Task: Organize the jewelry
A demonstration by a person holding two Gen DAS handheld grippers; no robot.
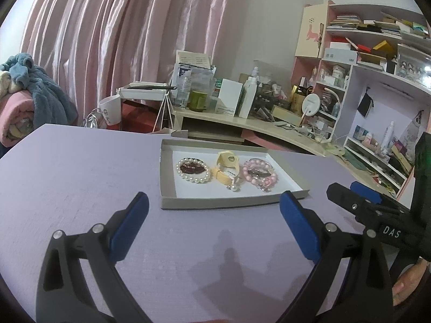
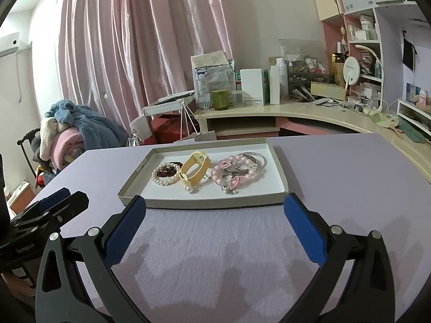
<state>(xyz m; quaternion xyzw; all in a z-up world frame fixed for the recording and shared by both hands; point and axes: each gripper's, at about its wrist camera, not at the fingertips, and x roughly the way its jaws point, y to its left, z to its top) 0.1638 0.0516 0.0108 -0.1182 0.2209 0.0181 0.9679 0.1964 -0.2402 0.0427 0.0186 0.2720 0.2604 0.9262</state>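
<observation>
A shallow grey cardboard tray lies on the lilac table. Inside it sit a white pearl bracelet around a dark red beaded one, a yellow watch-style band, and pink bead bracelets with silver bangles. My left gripper hovers open just short of the tray's near edge, nothing between its blue pads. My right gripper is also open and empty in front of the tray. Each gripper shows in the other's view, the right and the left.
The lilac table stretches around the tray. Behind it stands a cluttered cream desk with bottles, boxes and a round mirror, plus shelves at the right. A pile of blankets sits left, before pink curtains.
</observation>
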